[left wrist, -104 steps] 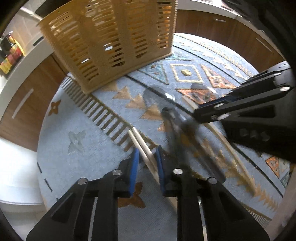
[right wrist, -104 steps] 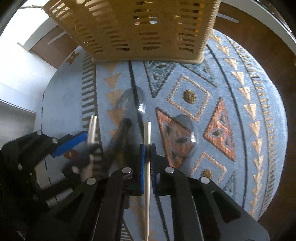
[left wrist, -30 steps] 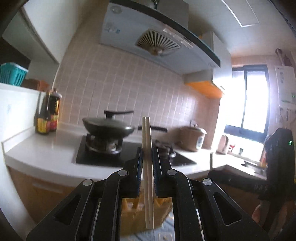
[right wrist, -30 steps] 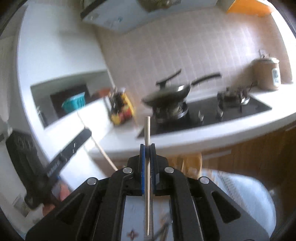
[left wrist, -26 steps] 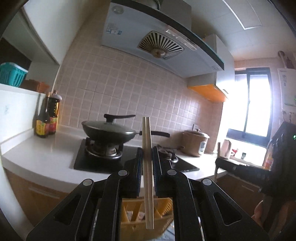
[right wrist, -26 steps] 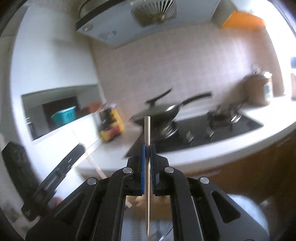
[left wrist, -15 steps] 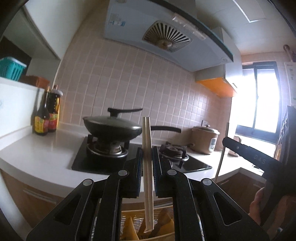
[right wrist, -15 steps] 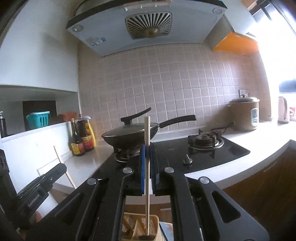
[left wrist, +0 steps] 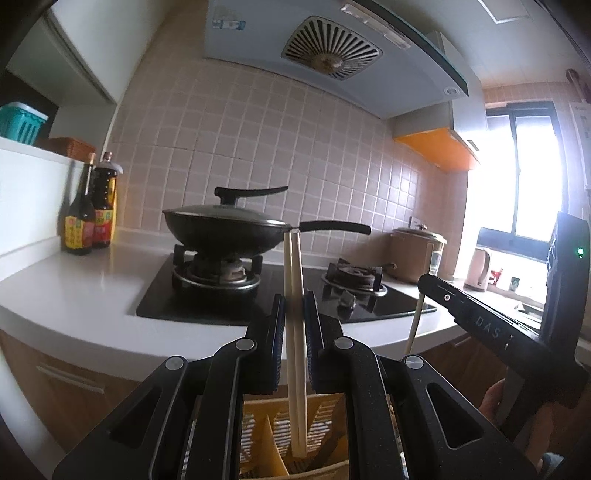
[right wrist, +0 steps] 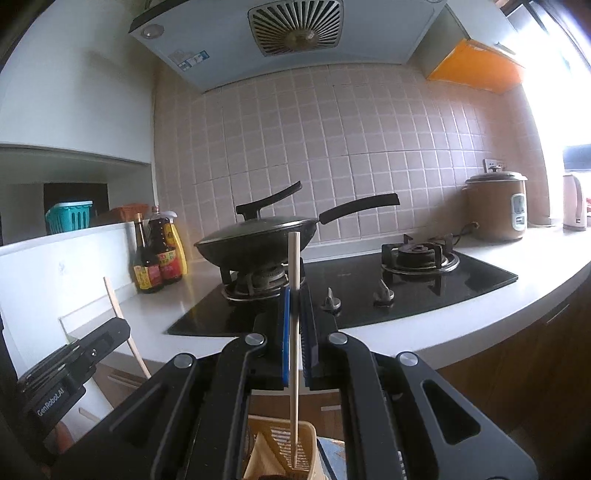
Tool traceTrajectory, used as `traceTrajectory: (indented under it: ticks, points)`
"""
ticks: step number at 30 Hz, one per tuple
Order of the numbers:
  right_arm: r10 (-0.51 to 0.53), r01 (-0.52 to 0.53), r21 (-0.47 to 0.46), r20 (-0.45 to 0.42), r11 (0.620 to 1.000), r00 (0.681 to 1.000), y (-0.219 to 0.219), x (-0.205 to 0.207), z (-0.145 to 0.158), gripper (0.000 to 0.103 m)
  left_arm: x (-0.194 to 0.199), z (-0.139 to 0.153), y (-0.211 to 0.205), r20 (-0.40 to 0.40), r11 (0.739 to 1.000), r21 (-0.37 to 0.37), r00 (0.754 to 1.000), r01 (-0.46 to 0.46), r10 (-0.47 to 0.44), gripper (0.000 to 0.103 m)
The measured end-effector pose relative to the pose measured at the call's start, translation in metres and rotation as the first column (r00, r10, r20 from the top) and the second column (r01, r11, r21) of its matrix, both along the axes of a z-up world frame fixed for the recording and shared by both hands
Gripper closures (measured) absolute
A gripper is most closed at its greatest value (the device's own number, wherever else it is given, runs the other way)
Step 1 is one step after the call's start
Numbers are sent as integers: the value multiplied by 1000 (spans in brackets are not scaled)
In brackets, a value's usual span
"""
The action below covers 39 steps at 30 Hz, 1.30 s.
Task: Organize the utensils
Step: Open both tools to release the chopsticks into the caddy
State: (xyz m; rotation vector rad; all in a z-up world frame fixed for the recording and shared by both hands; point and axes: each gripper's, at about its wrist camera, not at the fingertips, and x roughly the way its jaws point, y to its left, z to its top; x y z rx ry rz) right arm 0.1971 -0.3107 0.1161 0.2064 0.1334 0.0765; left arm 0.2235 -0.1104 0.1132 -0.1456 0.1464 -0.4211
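Pink square tiles [right wrist: 332, 147] covered the kitchen wall behind a black gas hob [right wrist: 424, 291] set into a white table [left wrist: 74, 295], with a range hood [right wrist: 295, 29] overhead. On the hob's left burner sat a lidded black wok [left wrist: 225, 230], its long handle reaching to the right. Two dark sauce bottles [left wrist: 90, 210] stood near the wall at the left, a brown rice cooker [right wrist: 496, 206] stood at the right, and bright window light washed out the far right. The left tool [left wrist: 294, 339] was nearly closed, its blue-lined jaws clamped on a pair of pale chopsticks [left wrist: 295, 332] held upright side by side. Their lower tips hung inside the top of a slotted yellow utensil basket [left wrist: 325, 417] below the tool, among its angled dividers; which compartment could not be told. The right tool [right wrist: 294, 332] was fully closed on a single chopstick [right wrist: 294, 314], also upright, whose lower tip reached inside the basket's rim in the right wrist view. Each tool showed in the other's view: the right one appeared at the lower right of the left wrist view with its stick slanting down, and a bit of the person's hand [left wrist: 491, 398] showed beneath it.
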Motion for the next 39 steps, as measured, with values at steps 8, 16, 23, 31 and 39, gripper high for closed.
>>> traceTrajectory:
  ticks: [8, 16, 23, 31, 39]
  points:
    - [22, -23, -34, -48, 999, 999, 6, -16, -9, 95, -9, -6, 0, -12, 1000, 10, 1000, 20, -20, 92]
    - [32, -33, -7, -48, 999, 998, -9, -56, 14, 63, -34, 5, 20, -25, 999, -21, 999, 27, -28, 89]
    - [48, -54, -73, -79, 996, 996, -3, -109, 40, 62, -81, 30, 41, 16, 999, -12, 999, 47, -47, 86]
    - [48, -86, -186, -199, 979, 979, 23, -157, 63, 57, -114, 51, 60, -132, 988, -14, 979, 156, -156, 86]
    - [44, -150, -168, -513, 974, 857, 36, -148, 21, 57, -119, 0, 54, -459, 954, 106, 865, 281, -204, 76]
